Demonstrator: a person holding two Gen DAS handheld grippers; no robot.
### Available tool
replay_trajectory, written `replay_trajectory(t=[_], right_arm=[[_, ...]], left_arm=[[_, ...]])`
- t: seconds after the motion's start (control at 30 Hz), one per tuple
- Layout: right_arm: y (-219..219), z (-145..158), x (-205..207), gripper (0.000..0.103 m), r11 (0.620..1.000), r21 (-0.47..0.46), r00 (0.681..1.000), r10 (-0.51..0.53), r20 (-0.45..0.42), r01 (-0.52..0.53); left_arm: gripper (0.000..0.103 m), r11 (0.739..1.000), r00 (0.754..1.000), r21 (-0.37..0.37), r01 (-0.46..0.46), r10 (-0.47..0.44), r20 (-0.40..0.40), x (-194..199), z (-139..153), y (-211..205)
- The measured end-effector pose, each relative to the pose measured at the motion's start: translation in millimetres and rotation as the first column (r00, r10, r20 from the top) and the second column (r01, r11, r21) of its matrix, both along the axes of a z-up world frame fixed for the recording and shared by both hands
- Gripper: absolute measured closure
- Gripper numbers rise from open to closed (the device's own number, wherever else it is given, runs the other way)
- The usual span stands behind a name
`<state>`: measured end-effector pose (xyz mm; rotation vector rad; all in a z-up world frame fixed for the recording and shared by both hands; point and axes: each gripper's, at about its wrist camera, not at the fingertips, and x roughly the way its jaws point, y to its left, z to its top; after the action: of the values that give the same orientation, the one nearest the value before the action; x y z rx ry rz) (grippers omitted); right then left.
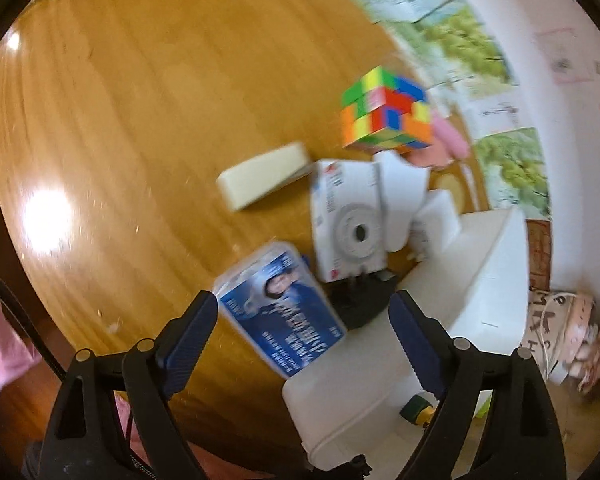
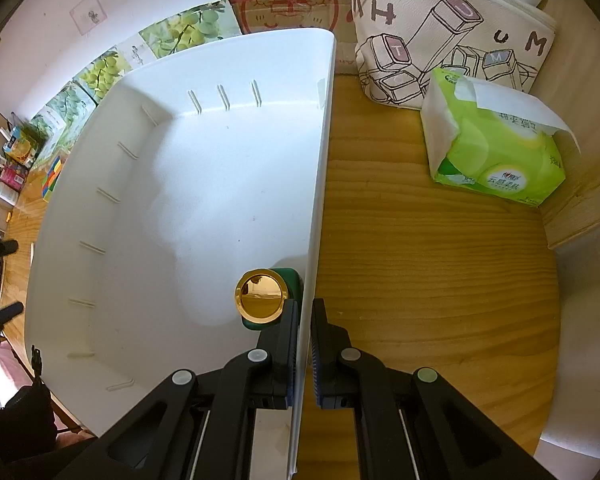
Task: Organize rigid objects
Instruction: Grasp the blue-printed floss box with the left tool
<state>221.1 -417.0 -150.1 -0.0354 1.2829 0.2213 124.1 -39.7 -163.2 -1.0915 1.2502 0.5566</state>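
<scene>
Cube (image 1: pixel 386 110), white box (image 1: pixel 346 216), sponge (image 1: pixel 266 176) crowd beyond blue case (image 1: pixel 280 308).

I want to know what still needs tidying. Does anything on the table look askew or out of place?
Yes. The blue-labelled box lies tilted, one end up on the white bin's rim. The white carton stands with its top flap torn open. Only a green, gold-capped item is in the bin.

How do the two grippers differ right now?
The left gripper stands wide open above a blue card case, gripping nothing; the right gripper is shut on the wall of the white bin. The left view is blurred, the right sharp. Both have black arms with blue pads and point steeply down.
</scene>
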Motion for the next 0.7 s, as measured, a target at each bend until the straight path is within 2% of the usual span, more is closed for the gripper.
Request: replay_trajectory(t=[0.2,0.43,0.7], right_arm=[[0,0,1,0.097,1.000,0.000,1.000,-0.001,-0.004,0.001],[0,-1,3,0.097,1.000,-0.002,1.000,0.000,-0.013,0.000],[2,-1,5,0.097,1.000,-0.005,1.000,-0.002,-0.024,0.002]], left_arm=[[0.014,0.998,0.997,-0.057,-0.027,0.022,-0.079,-3,-24,-4],[0.014,0.995,0.989,-0.091,-0.040,0.026,-0.148,2,-45,-8],[0.014,0.994,0.982,-0.105,-0.041,0.021,-0.187,12,-56,-9]])
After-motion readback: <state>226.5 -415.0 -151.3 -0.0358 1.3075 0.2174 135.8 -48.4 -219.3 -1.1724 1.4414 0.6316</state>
